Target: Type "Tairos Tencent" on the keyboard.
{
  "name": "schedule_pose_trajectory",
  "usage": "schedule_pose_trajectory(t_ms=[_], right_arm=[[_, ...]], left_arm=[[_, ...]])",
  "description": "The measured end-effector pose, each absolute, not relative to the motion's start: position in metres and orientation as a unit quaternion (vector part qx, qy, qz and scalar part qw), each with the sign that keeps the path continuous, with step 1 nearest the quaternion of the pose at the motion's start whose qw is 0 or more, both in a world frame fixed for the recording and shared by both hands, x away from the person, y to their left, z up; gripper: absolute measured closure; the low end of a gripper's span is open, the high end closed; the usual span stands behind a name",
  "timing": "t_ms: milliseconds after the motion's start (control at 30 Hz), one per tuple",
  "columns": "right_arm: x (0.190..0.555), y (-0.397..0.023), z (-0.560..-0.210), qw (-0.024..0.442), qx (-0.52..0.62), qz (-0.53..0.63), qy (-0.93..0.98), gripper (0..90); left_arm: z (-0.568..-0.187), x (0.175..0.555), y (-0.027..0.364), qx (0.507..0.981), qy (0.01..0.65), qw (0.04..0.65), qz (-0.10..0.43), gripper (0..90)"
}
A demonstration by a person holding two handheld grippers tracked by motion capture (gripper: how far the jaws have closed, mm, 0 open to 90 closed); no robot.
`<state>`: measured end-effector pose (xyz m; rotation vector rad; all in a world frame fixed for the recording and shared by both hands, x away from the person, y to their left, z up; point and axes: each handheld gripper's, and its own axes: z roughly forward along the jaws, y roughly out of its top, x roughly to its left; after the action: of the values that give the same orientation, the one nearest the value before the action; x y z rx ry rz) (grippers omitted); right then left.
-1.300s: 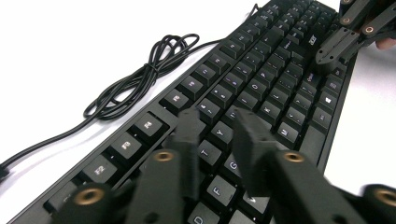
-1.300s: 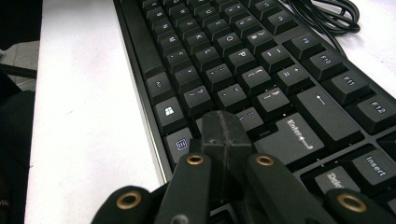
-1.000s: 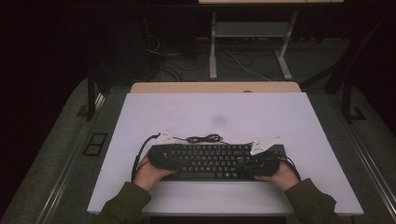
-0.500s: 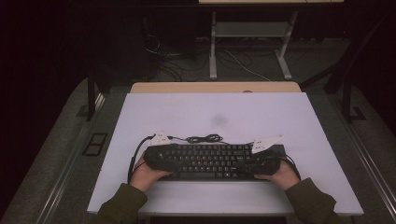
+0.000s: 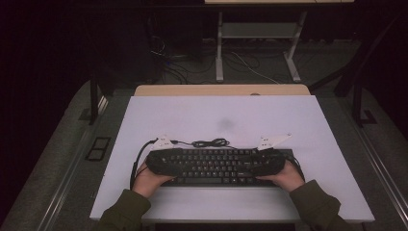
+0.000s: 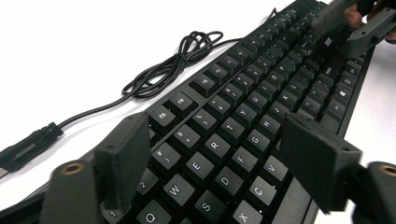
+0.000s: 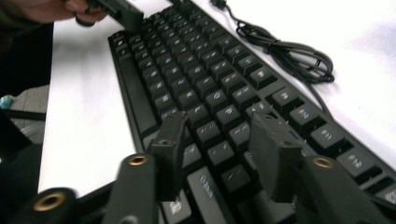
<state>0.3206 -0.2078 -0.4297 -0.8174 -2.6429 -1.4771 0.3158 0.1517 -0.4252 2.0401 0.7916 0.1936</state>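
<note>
High view: white table (image 5: 221, 115) bears a black keyboard (image 5: 219, 166) at its near edge, coiled cable (image 5: 209, 143) just behind; left gripper (image 6: 215, 154) spread above the left-end keys, nothing held; right gripper (image 7: 217, 154), jaws just opening, over the right-end keys, nothing gripped.

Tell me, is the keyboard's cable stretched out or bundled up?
Bundled. The cable lies in a loose coil on the white table beside the keyboard, plug end free.
</note>
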Motion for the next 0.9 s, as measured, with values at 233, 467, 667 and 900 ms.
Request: schedule_pose_trajectory(t_ms=[233,467,667,900], right_arm=[[0.329,-0.201,-0.428,-0.008,-0.28,-0.483,-0.83,36.9],[0.336,-0.193,-0.427,-0.018,-0.281,-0.491,-0.825,30.4],[0.34,-0.183,-0.428,-0.023,-0.28,-0.493,-0.823,28.1],[0.343,-0.171,-0.43,-0.025,-0.278,-0.495,-0.823,26.1]], left_arm=[[-0.426,0.316,0.155,0.825,0.327,0.455,0.078,40.1],[-0.424,0.315,0.159,0.821,0.332,0.457,0.085,60.7],[-0.424,0.316,0.16,0.823,0.332,0.453,0.081,73.8],[-0.426,0.318,0.159,0.829,0.331,0.444,0.077,85.2]])
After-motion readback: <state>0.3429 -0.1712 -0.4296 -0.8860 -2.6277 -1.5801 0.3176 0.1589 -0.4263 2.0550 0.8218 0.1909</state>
